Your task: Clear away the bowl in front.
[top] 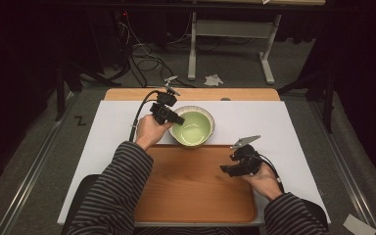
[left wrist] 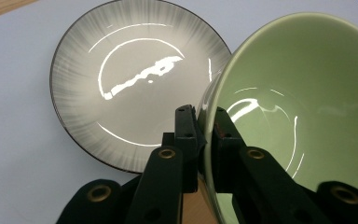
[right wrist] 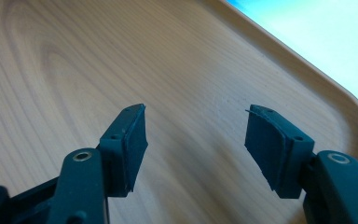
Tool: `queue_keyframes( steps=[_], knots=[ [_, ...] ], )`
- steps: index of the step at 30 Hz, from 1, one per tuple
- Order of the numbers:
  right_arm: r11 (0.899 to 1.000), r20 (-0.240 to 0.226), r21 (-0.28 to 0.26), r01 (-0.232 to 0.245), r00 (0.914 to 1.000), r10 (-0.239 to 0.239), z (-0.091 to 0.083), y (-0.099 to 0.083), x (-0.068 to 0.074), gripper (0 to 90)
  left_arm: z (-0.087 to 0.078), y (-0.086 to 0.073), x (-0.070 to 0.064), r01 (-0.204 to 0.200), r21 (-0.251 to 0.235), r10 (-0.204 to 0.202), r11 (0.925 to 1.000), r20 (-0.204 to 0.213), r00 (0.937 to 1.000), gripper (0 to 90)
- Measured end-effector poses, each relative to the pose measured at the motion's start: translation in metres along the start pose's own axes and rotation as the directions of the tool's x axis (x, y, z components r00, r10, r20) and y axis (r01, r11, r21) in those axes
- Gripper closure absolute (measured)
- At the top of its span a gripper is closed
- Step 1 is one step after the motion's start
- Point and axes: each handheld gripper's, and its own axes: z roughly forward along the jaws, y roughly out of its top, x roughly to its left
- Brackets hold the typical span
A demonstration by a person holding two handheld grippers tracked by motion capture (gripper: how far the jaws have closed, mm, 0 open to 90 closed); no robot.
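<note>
A pale green bowl (top: 194, 128) hangs tilted just past the far edge of the wooden tray (top: 191, 191). My left gripper (top: 177, 119) is shut on the bowl's left rim, one jaw inside and one outside. In the left gripper view the bowl (left wrist: 298, 93) is raised above a grey plate with a dark rim (left wrist: 135, 84), and the gripper (left wrist: 204, 112) pinches the bowl's wall. The plate's pale edge (top: 198, 108) peeks out behind the bowl. My right gripper (top: 226, 169) hovers open over the tray's right part (right wrist: 74, 56), with nothing between its fingers (right wrist: 130, 135).
A white sheet (top: 112, 127) covers the tabletop under the tray and plate, with the table's wooden edge (top: 191, 94) behind it. Beyond the table, cables (top: 142, 58) and a white metal stand (top: 230, 34) sit on the grey floor.
</note>
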Motion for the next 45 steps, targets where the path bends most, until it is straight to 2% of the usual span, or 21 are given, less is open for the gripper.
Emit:
queue_keyframes(
  steps=[11,26,45],
  knots=[
    [1.000,-0.001,0.000,-0.002,1.0000,0.002,0.000,0.000,0.001,40.0,-0.016,-0.010,-0.017,-0.060,0.013,0.060,0.9981,0.029,0.9978,84.2],
    [1.000,0.000,0.001,-0.004,1.0000,0.004,0.000,0.000,0.000,40.0,-0.023,-0.022,-0.030,-0.100,0.048,0.097,0.9938,0.068,0.9930,84.2],
    [1.000,-0.003,0.000,-0.010,0.9999,0.010,-0.001,0.000,0.000,40.0,-0.042,-0.040,-0.033,-0.097,0.069,0.090,0.9929,0.106,0.9903,84.1]
  ],
)
